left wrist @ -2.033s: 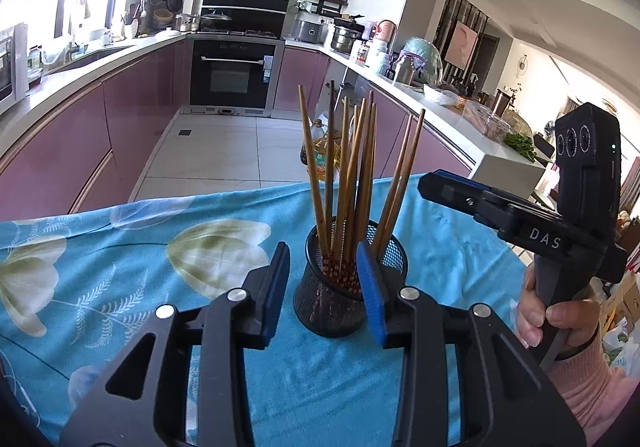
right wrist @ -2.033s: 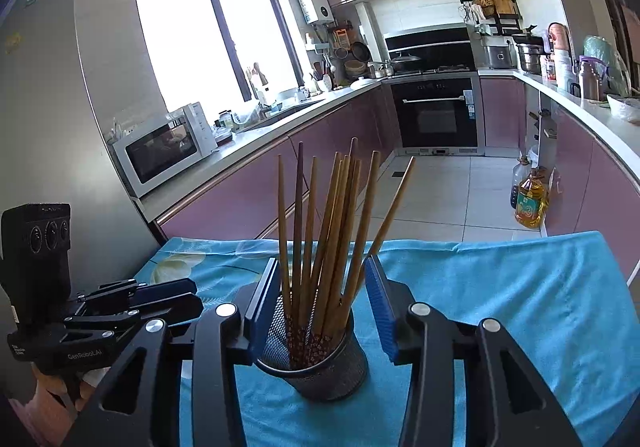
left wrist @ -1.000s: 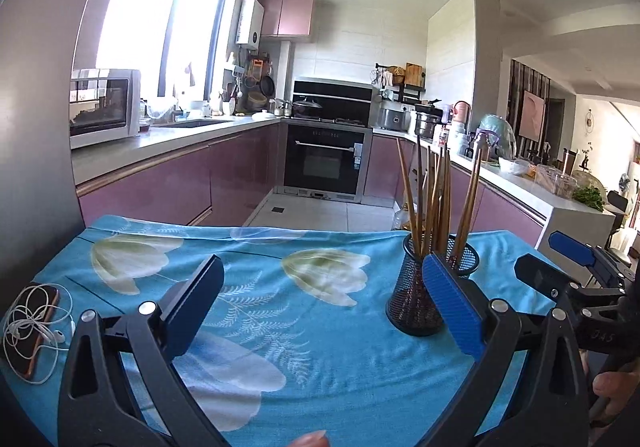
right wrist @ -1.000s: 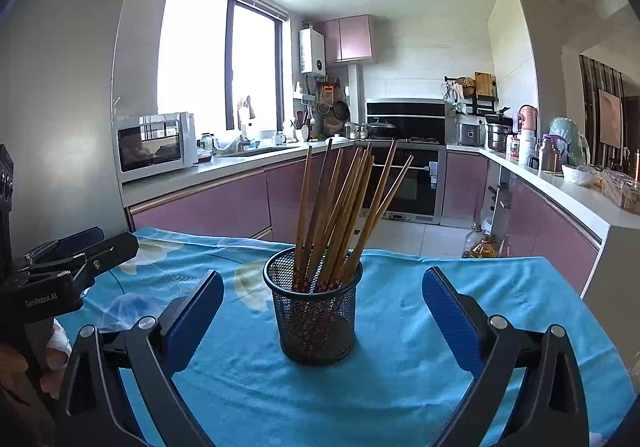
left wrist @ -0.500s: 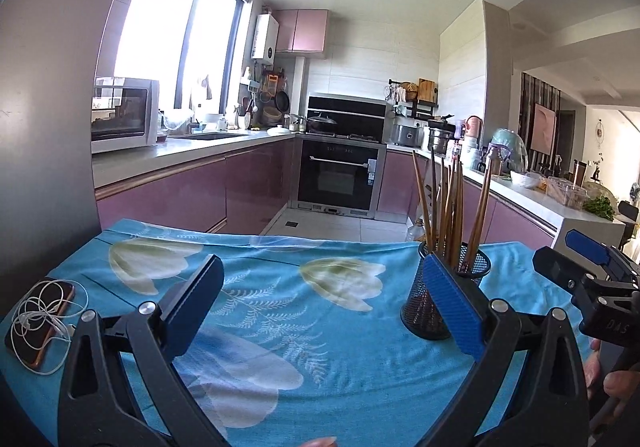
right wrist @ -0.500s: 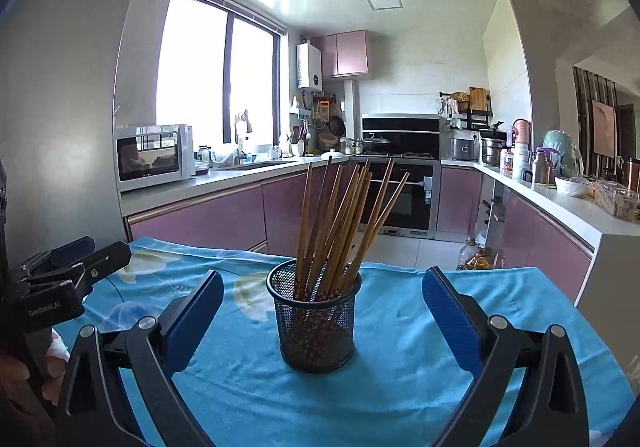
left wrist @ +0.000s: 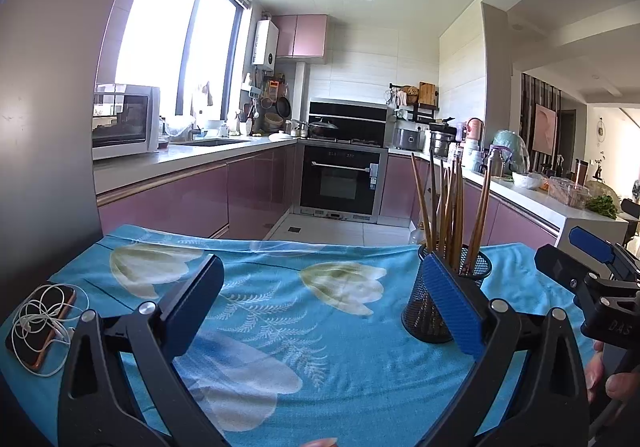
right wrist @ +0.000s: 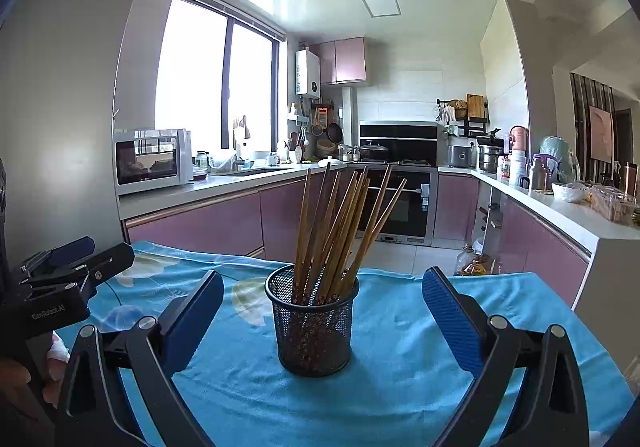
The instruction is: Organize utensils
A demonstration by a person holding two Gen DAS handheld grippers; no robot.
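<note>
- Far left on the counter (left wrist: 360,379): phone (left wrist: 40,327) with white earphone cable (left wrist: 38,317) coiled on top, near the edge of the blue flowered cloth (left wrist: 280,327). Not a utensil, not part of the job.
- Left claw (left wrist: 320,311): jaws spread wide, holding nothing, aimed at bare cloth left of the cup.
- Mesh cup (right wrist: 312,327): black, upright, right of centre on the cloth. Sits just beyond the left claw's right finger in the left view, dead centre between the right claw's fingers in the right view, touching neither.
- Chopsticks (right wrist: 340,231): full bundle standing in the cup, tips fanned out, leaning right. None seen loose on the counter, so the sorting looks done or close to it.
- Right claw (right wrist: 320,315): wide open, empty, hanging back from the cup.
- Risks: cup looks light and top-heavy with that lean, so a claw finger clipping the rim or the fanned tips could tip it and spill the lot. The loose cloth could drag and slide the cup. The 2 claws sit close together on the right side and could knock each other.
</note>
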